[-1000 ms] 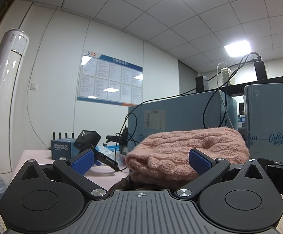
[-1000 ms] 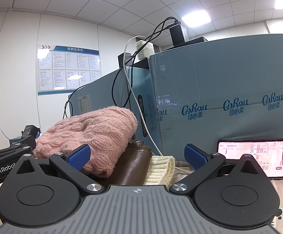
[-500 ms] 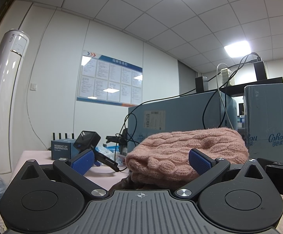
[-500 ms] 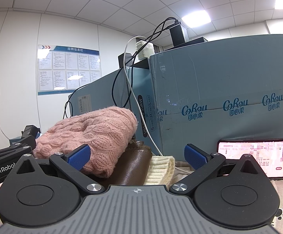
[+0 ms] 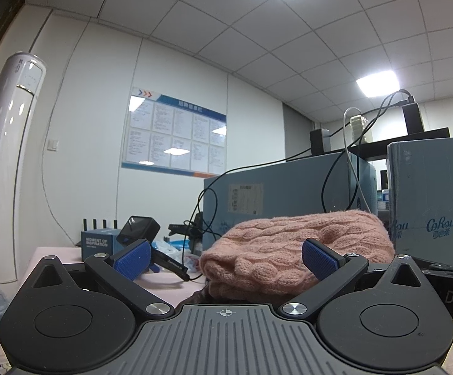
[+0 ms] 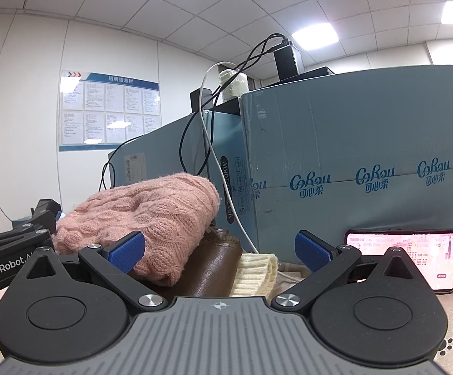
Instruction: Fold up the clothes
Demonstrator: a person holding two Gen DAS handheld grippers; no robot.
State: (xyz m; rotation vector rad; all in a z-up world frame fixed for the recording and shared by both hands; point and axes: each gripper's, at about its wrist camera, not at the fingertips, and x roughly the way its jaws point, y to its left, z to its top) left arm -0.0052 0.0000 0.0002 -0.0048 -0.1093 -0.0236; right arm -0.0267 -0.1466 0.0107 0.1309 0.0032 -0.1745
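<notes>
A folded pink cable-knit sweater (image 5: pixel 292 250) (image 6: pixel 151 218) lies on top of a clothes pile on the table. Under it sit a brown leather garment (image 6: pixel 214 268) and a cream ribbed knit (image 6: pixel 254 268). My left gripper (image 5: pixel 226 257) is open, low and level, just short of the sweater's near edge, nothing between its blue pads (image 5: pixel 318 257). My right gripper (image 6: pixel 220 250) is also open, pointing at the pile's right end, empty. The left gripper's black body (image 6: pixel 11 256) shows at the left of the right wrist view.
Large blue-grey cartons (image 6: pixel 351 168) (image 5: pixel 282 193) stand right behind the pile, with cables (image 6: pixel 207 143) hanging over them. A lit phone (image 6: pixel 404 256) leans against the right carton. A small blue box (image 5: pixel 96 243) and a black camera (image 5: pixel 139 229) sit at far left.
</notes>
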